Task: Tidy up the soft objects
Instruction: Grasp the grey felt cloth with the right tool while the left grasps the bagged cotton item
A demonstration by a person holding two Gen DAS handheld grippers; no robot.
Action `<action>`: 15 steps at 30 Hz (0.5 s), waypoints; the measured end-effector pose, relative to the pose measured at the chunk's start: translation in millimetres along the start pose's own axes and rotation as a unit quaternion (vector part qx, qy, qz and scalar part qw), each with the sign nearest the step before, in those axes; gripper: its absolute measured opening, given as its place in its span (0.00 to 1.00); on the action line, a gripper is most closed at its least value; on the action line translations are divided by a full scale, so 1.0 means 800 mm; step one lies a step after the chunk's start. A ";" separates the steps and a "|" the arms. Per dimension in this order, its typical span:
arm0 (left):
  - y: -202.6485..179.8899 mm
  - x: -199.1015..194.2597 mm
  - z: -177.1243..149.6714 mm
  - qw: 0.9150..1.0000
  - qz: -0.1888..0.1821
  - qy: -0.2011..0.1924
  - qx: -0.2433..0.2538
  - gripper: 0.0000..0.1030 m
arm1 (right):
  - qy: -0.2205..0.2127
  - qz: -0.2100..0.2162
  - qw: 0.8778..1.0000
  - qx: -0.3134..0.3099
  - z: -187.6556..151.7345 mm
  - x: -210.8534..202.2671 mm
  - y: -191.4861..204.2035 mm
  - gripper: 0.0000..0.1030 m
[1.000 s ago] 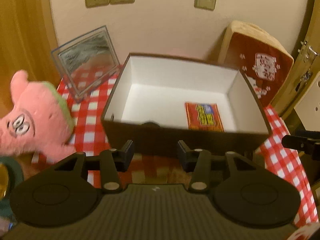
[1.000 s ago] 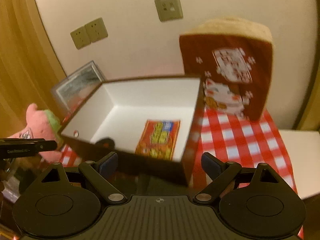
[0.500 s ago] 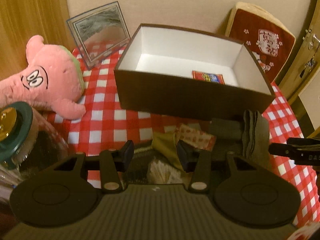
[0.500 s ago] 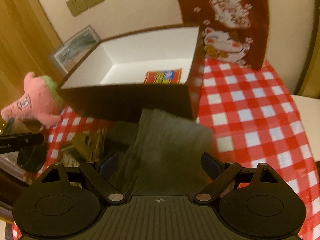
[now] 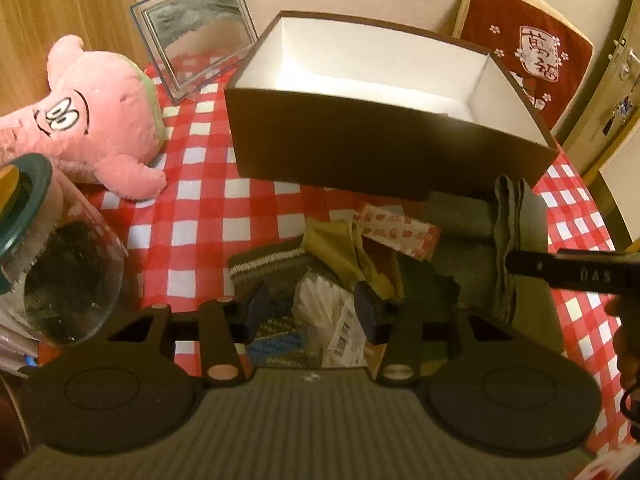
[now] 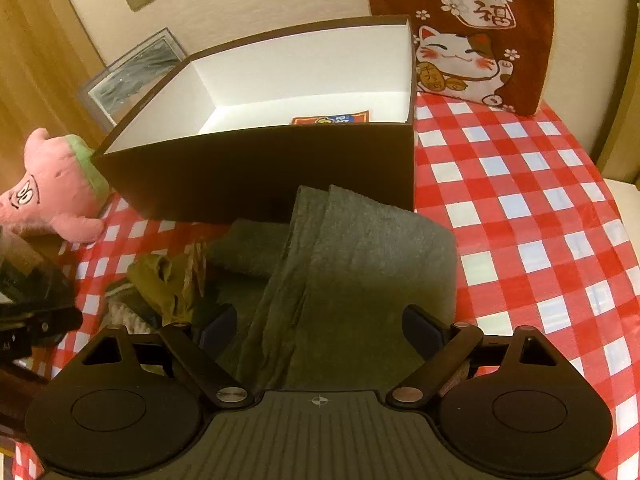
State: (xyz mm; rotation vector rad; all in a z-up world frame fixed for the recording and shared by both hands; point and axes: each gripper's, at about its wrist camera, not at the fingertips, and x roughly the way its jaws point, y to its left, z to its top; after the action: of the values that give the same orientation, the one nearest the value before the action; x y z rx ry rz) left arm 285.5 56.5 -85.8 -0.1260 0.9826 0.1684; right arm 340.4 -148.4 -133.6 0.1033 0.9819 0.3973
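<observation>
Left gripper (image 5: 310,308), nearest the lens in the left wrist view: jaws parted about halfway, nothing pressed between the pads, poised over a white plastic-wrapped packet with a barcode label (image 5: 326,318) in a heap of small soft items. Beside the packet lie a blue-and-brown knitted piece (image 5: 276,334), a grey knit with a white stripe (image 5: 268,266), a crumpled mustard-yellow cloth (image 5: 340,250) and a white wrapper printed with red motifs (image 5: 398,232).

Right gripper (image 6: 320,326): jaws spread wide and empty, one finger on either side of a folded grey-green towel (image 6: 360,264) that lies on the red-and-white checked tablecloth (image 6: 540,220); whether the pads touch the towel cannot be told.

Middle ground: a dark brown rectangular cardboard box with a white interior (image 6: 260,168), open at the top, just behind the towel and heap; a red printed packet (image 6: 332,119) lies flat on its floor.

At left: a clear glass jar with a dark green lid (image 5: 48,264) and a pink plush toy with a green back (image 5: 96,116).

Background: a clear acrylic frame (image 5: 196,28) and a dark red cushion printed with a beckoning cat (image 6: 464,36), both against the wall.
</observation>
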 end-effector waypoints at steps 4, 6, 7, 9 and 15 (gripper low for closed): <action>-0.006 0.010 -0.011 1.000 -0.013 0.014 0.007 0.50 | -0.001 -0.002 1.000 0.009 0.000 0.001 -0.005 0.87; -0.009 0.018 -0.015 1.000 -0.017 0.022 0.010 0.50 | -0.001 -0.003 1.000 0.013 0.001 0.000 -0.008 0.87; -0.011 0.024 -0.018 0.999 -0.019 0.026 0.011 0.50 | -0.001 -0.004 1.000 0.014 0.001 0.000 -0.009 0.87; -0.014 0.036 -0.023 0.999 -0.019 0.036 0.009 0.50 | -0.002 -0.006 1.000 0.015 0.001 -0.001 -0.010 0.87; -0.016 0.062 -0.032 0.999 -0.010 0.043 0.018 0.45 | 0.000 -0.007 1.000 0.016 0.001 0.000 -0.013 0.87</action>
State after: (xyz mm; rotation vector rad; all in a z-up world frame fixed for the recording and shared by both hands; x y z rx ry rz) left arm 294.0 43.5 -141.2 -0.1111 1.0702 0.1267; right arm 344.0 -158.0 -135.8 0.1247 0.9877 0.3689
